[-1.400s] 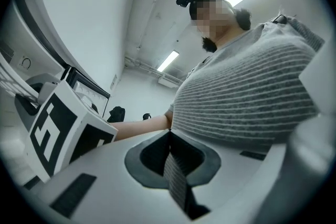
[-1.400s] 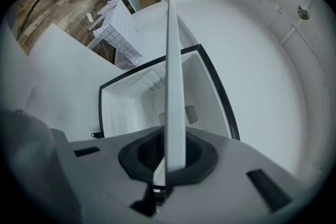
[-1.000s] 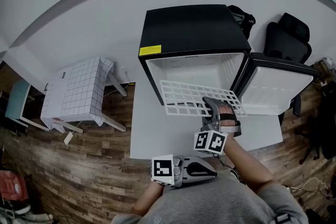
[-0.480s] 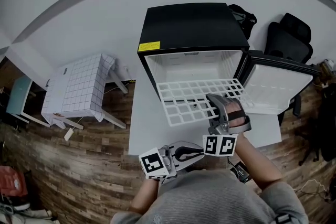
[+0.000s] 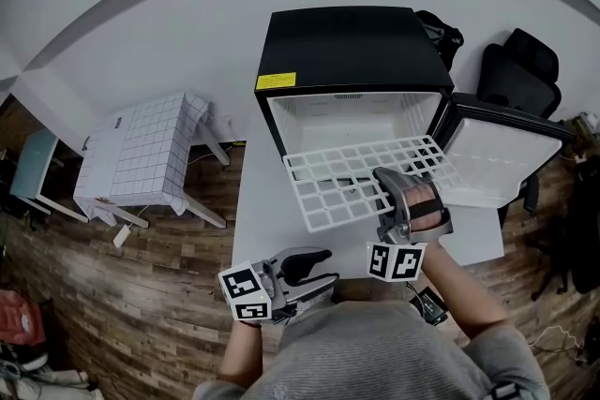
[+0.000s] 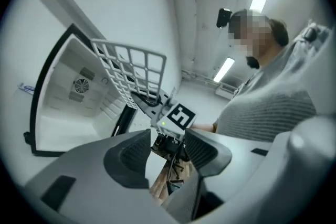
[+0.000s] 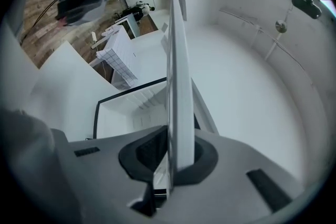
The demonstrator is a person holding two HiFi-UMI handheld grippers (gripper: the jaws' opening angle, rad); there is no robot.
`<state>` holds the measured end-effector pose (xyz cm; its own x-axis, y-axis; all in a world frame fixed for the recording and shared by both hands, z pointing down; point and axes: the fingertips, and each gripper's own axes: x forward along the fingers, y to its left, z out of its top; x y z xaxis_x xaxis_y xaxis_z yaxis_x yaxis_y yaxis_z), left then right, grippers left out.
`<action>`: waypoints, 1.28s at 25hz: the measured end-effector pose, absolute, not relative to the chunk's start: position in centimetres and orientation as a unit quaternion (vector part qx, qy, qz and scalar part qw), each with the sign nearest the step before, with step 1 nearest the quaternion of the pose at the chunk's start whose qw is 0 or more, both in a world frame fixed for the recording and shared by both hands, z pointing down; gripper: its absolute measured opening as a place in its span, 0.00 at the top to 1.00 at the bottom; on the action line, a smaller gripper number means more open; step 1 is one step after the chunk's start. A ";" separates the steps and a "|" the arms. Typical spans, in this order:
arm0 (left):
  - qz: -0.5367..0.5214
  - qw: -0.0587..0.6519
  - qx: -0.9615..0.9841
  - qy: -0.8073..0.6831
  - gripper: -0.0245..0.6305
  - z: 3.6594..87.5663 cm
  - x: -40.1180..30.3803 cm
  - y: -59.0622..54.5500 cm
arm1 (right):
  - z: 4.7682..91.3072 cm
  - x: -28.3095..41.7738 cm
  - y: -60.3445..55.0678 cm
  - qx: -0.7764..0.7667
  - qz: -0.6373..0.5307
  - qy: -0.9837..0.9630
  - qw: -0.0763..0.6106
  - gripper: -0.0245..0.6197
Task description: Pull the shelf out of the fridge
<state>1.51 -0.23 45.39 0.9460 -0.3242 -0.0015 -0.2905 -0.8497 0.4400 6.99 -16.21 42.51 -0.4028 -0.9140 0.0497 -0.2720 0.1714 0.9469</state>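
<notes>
The black fridge (image 5: 347, 51) stands open on the white table (image 5: 267, 220), its door (image 5: 487, 159) swung to the right. The white wire shelf (image 5: 352, 178) sticks out of the cavity over the table, mostly clear of the fridge. My right gripper (image 5: 392, 201) is shut on the shelf's front edge; in the right gripper view the shelf (image 7: 176, 81) runs edge-on between the pads. My left gripper (image 5: 309, 265) hovers near the table's front edge, left of the right hand. Its jaws have just been opening and nothing is between them. The left gripper view shows the shelf (image 6: 131, 68) and the fridge cavity (image 6: 73, 97).
A small table with a gridded cloth (image 5: 141, 159) stands left of the white table. A black office chair (image 5: 520, 66) is behind the fridge door at the right. Wooden floor (image 5: 122, 295) surrounds the table.
The shelf has slid farther out of the fridge toward me in my right gripper. My left gripper has swung left along the table's front edge and opened its jaws.
</notes>
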 end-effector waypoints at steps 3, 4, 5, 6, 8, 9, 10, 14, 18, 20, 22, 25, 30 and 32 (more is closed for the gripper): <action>-0.071 0.250 0.943 -0.208 0.63 44.2 -1.0 -1.2 | 43.2 6.0 -15.6 0.416 -0.513 -0.668 0.342 0.92; -0.074 0.257 0.937 -0.225 0.60 44.1 -1.4 -1.5 | 43.5 5.5 -15.4 0.410 -0.529 -0.658 0.344 0.92; -0.077 0.265 0.930 -0.241 0.58 44.0 -1.6 -1.9 | 43.8 5.0 -15.2 0.403 -0.546 -0.647 0.347 0.92; -0.086 0.275 0.922 -0.257 0.57 44.0 -1.7 -2.3 | 44.1 4.4 -15.1 0.395 -0.562 -0.638 0.349 0.92; -0.134 0.310 0.897 -0.287 0.55 43.6 -2.2 -3.5 | 44.5 3.2 -14.9 0.379 -0.586 -0.628 0.346 0.92; -0.170 0.333 0.878 -0.299 0.55 43.4 -2.6 -4.1 | 44.6 2.7 -14.8 0.372 -0.593 -0.626 0.343 0.92; -0.207 0.357 0.858 -0.308 0.55 43.3 -3.1 -4.5 | 44.7 2.3 -14.7 0.367 -0.599 -0.625 0.339 0.92; -0.318 0.451 0.769 -0.324 0.55 44.0 -5.3 -5.2 | 45.2 1.2 -14.5 0.350 -0.617 -0.624 0.328 0.92; -0.341 0.495 0.739 -0.303 0.55 43.9 -5.8 -5.2 | 45.3 0.3 -13.2 0.320 -0.645 -0.624 0.304 0.92; -0.336 0.507 0.739 -0.290 0.55 43.8 -5.8 -5.2 | 45.2 0.0 -12.5 0.310 -0.655 -0.626 0.288 0.92; -0.327 0.513 0.742 -0.279 0.55 43.7 -5.6 -5.2 | 45.2 -0.2 -12.0 0.305 -0.659 -0.630 0.275 0.92; -0.327 0.529 0.738 -0.263 0.55 43.6 -5.1 -5.1 | 45.0 -0.5 -11.3 0.299 -0.666 -0.633 0.260 0.92; -0.357 0.552 0.710 -0.253 0.83 43.9 -5.2 -5.6 | 45.1 -1.6 -10.6 0.286 -0.675 -0.632 0.250 0.92; -0.365 0.558 0.701 -0.253 0.88 44.2 -5.3 -5.6 | 45.4 -1.7 -10.6 0.283 -0.675 -0.633 0.254 0.92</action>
